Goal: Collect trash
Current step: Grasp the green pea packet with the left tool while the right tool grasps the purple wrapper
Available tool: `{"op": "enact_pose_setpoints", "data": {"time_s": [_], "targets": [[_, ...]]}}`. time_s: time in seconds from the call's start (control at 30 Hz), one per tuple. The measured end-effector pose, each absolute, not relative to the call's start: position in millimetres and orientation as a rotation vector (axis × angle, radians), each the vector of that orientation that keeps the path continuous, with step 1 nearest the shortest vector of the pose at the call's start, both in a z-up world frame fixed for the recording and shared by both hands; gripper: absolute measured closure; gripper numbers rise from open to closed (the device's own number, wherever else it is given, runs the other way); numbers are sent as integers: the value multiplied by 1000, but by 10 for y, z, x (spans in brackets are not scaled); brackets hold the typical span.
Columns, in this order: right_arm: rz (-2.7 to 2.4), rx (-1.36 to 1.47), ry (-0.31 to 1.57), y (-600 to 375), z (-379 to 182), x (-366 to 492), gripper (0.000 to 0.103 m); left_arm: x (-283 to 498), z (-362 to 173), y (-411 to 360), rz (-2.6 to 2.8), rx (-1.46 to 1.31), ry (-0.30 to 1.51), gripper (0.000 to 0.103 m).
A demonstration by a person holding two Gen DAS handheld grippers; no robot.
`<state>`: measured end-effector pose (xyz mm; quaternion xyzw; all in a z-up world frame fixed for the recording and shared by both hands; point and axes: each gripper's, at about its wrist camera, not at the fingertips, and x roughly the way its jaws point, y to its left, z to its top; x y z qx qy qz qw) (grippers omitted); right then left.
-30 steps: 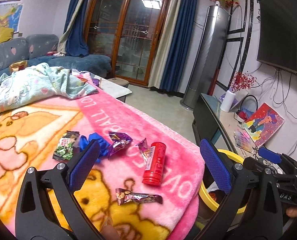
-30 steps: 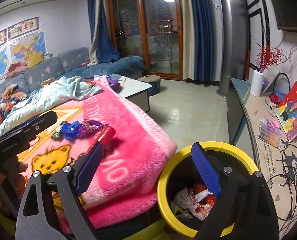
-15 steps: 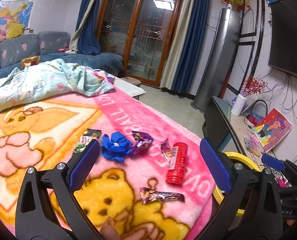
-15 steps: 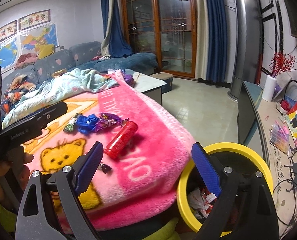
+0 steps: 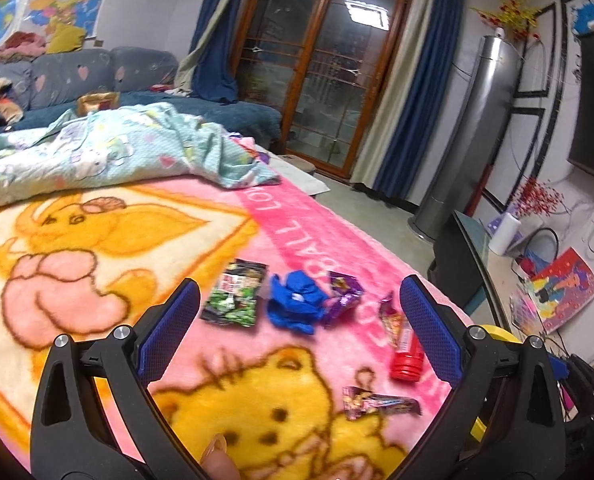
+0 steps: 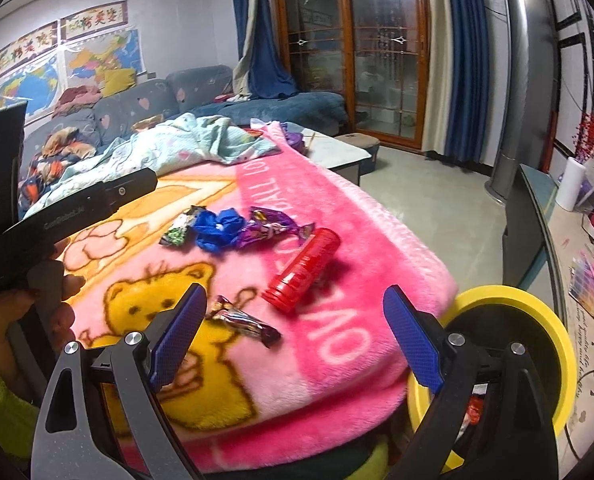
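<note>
Trash lies on a pink cartoon blanket [image 5: 97, 248]: a green-black snack packet [image 5: 235, 298], a crumpled blue wrapper [image 5: 295, 302], a purple wrapper [image 5: 343, 296], a small candy wrapper [image 5: 389, 316], a red tube [image 5: 405, 354] and a purple candy bar wrapper [image 5: 379, 400]. My left gripper [image 5: 297, 332] hovers open above the blanket, short of the blue wrapper, holding nothing. My right gripper [image 6: 295, 340] is open and empty over the blanket's near edge, the candy bar wrapper [image 6: 245, 320] and red tube [image 6: 303, 270] just ahead. The yellow bin [image 6: 537, 320] stands at right.
A light blue quilt [image 5: 109, 152] is bunched at the blanket's far end, a sofa [image 6: 157, 100] behind it. A dark TV bench [image 6: 537, 216] with clutter runs along the right wall. A person's hand [image 6: 25, 312] holds the left gripper's handle.
Both grippers swung left, away from the yellow bin and over the blanket; the trash now sits nearer the centre of each view. Both stayed open.
</note>
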<state>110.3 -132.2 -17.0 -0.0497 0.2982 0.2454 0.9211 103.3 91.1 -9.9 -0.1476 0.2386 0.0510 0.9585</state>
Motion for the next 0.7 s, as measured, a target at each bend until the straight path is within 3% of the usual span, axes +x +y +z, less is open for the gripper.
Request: {"op": "enact_pose_setpoints", "data": {"time_s": [0.57, 0.7], "targets": [[549, -93, 648, -698, -281, 1646, 16, 1213, -528, 1561, 223, -382, 608, 12], [545, -89, 663, -571, -316, 1797, 17, 1329, -589, 1594, 202, -388, 640, 18]]}}
